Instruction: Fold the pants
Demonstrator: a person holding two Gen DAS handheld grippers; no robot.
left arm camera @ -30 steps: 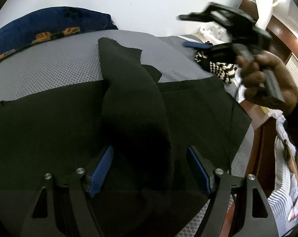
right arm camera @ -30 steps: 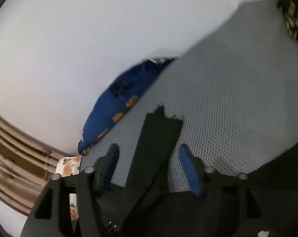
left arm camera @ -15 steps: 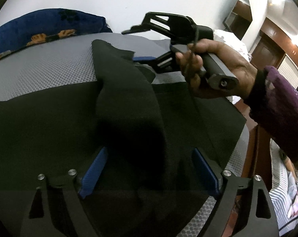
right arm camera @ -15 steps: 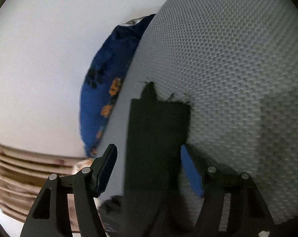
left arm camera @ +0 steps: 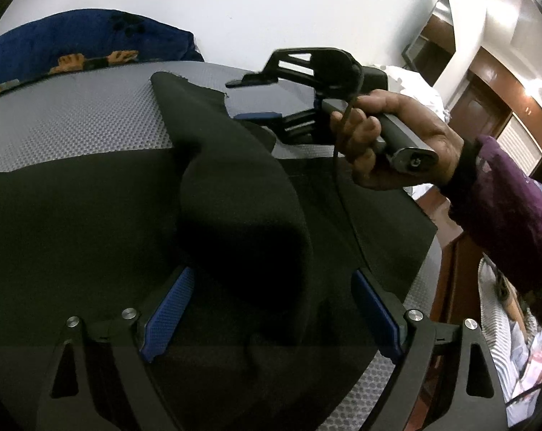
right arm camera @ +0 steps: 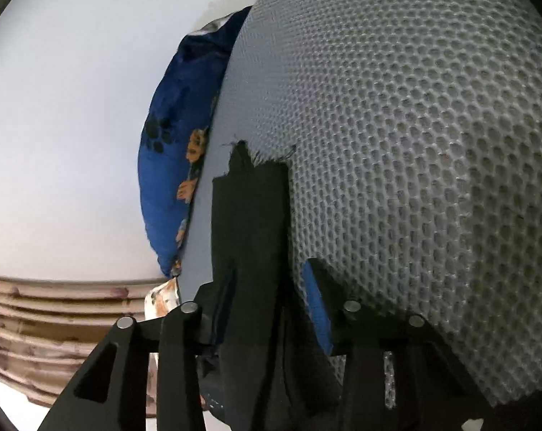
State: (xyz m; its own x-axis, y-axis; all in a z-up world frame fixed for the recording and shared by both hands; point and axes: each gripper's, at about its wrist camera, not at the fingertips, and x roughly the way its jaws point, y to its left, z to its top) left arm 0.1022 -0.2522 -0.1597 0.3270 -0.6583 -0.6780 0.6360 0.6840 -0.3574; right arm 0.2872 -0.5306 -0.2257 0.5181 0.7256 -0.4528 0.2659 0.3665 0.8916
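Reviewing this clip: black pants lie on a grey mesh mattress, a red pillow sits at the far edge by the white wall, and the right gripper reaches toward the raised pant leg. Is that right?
Not quite: the pillow is dark blue with orange prints, not red, as the left wrist view shows. The rest stands: black pants on the grey mesh mattress, with the right gripper at the raised pant leg.

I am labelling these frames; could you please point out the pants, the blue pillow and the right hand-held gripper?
pants (left arm camera: 235,194): left wrist view, raised fold.
blue pillow (right arm camera: 170,151): right wrist view, printed face.
right hand-held gripper (left arm camera: 256,98): left wrist view, between its fingertips.
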